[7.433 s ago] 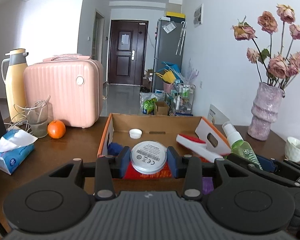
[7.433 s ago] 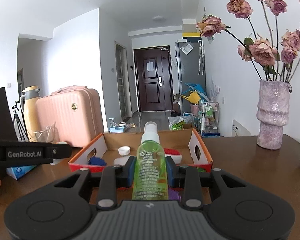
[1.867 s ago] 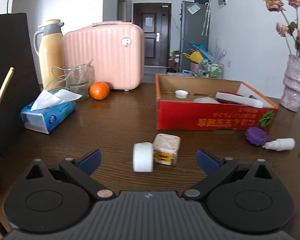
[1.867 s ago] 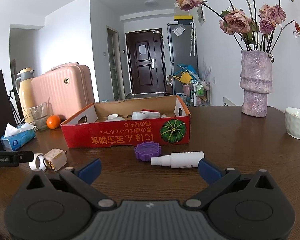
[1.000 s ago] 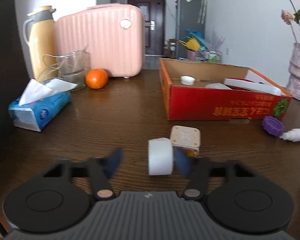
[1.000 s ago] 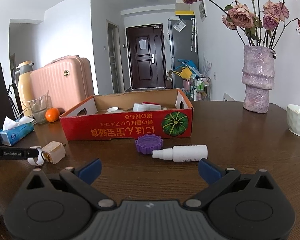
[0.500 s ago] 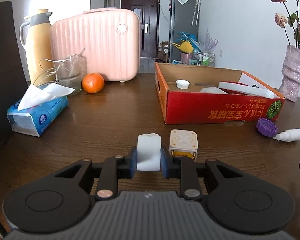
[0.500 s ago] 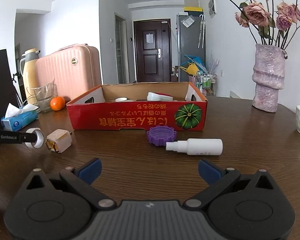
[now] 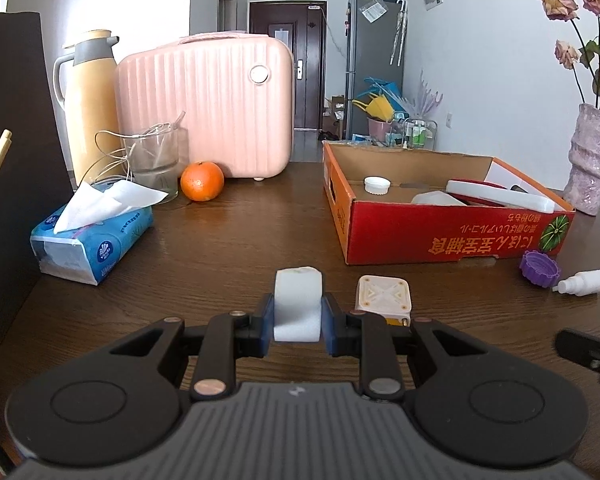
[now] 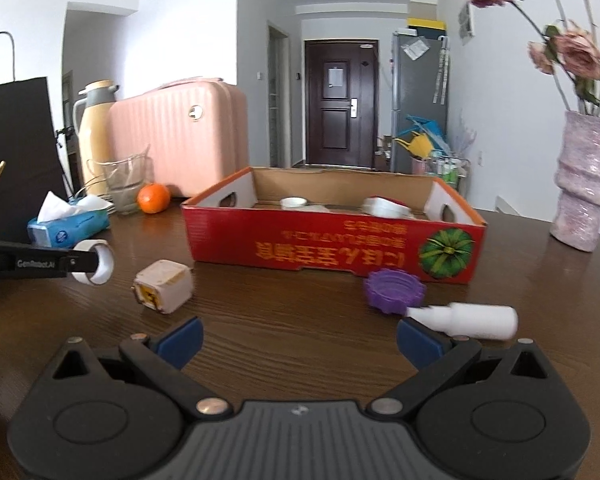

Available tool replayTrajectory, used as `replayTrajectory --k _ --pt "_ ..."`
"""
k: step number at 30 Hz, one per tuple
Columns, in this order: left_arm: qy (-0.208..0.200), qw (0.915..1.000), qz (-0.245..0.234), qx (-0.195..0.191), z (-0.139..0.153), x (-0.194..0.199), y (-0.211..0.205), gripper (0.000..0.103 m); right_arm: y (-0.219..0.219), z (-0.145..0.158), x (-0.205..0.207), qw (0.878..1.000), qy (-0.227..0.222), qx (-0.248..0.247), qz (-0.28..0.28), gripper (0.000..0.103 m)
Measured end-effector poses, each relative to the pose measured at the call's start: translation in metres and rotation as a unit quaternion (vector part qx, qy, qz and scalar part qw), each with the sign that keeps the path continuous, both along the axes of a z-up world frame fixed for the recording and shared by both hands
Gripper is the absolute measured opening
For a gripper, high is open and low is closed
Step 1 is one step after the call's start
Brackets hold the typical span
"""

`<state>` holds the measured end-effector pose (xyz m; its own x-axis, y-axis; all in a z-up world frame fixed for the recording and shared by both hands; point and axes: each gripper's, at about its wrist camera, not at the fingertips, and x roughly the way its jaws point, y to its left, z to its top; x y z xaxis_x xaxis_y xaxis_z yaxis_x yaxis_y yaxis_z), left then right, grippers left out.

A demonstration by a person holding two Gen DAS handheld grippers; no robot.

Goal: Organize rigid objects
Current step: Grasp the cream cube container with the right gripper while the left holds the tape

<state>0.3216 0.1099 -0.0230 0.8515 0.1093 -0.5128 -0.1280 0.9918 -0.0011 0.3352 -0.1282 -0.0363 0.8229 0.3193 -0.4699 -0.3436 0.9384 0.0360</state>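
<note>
Tabletop: left tongs (image 9: 298, 318) around tape roll (image 9: 297, 303)

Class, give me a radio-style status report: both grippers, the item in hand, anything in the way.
Left gripper shut on white tape roll. Right gripper open, empty, over table. Beige cube beside roll; red box ahead, path unobstructed.

Each view looks forward and slightly down along its own tongs, low over the counter (image 9: 260, 216); both share the red box (image 9: 452, 236) (image 10: 332, 240) ahead.
</note>
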Motion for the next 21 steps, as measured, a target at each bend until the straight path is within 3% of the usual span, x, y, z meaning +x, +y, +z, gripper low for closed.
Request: replayTrajectory --k 21 --pt "-0.017 0.9997 0.017 -0.007 0.011 -0.010 0.015 0.024 0.103 -0.010 0.048 0.997 0.034 -0.033 0.054 0.103"
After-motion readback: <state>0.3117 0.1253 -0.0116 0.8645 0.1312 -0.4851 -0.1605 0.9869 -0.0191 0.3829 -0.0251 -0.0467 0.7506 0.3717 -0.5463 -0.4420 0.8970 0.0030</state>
